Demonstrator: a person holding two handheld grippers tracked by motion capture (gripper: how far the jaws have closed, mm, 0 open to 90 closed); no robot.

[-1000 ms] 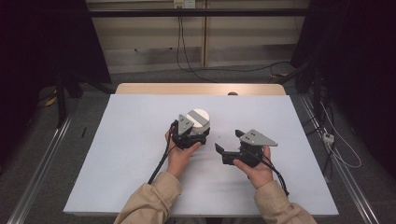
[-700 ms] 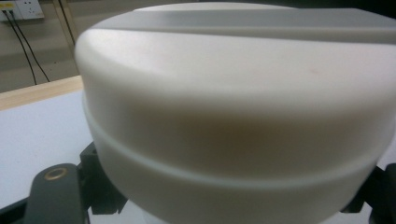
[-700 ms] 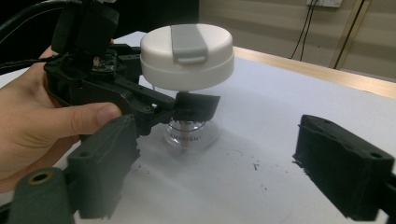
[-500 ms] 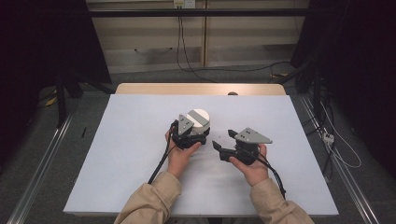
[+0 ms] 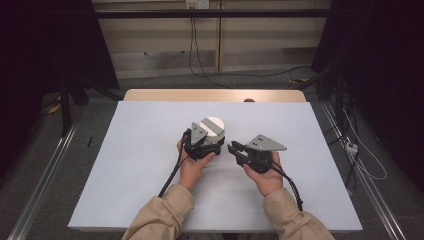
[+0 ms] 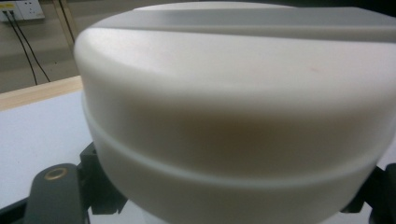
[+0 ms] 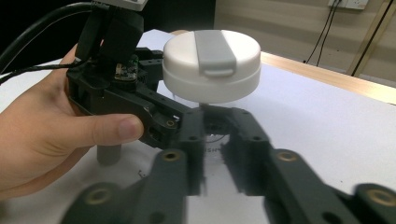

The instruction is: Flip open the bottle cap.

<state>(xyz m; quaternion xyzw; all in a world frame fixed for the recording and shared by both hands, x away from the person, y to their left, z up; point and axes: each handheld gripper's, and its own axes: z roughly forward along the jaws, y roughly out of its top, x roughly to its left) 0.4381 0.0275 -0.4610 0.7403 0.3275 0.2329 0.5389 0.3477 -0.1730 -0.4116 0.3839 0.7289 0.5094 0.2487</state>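
**White-lidded jar held at desk centre**

Pale desk under me: my left gripper has its fingers clamped on the jar. At its 4 o'clock, my right gripper has just been closing its fingers, nothing visibly pinched between them.

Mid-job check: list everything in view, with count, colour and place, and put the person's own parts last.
Container: one, white cap with a grey flap, table centre, clear body below the cap.
Table: one, white top with a wooden far edge, under everything.
Wall sockets: two, white, far wall.
Cables: several, black, floor beyond the table.
Left tongs: one, black, shut on the container below its cap.
Right tongs: one, black, jaws just been closing, nearly together beside the container.
Sleeves: two, beige, bottom edge.
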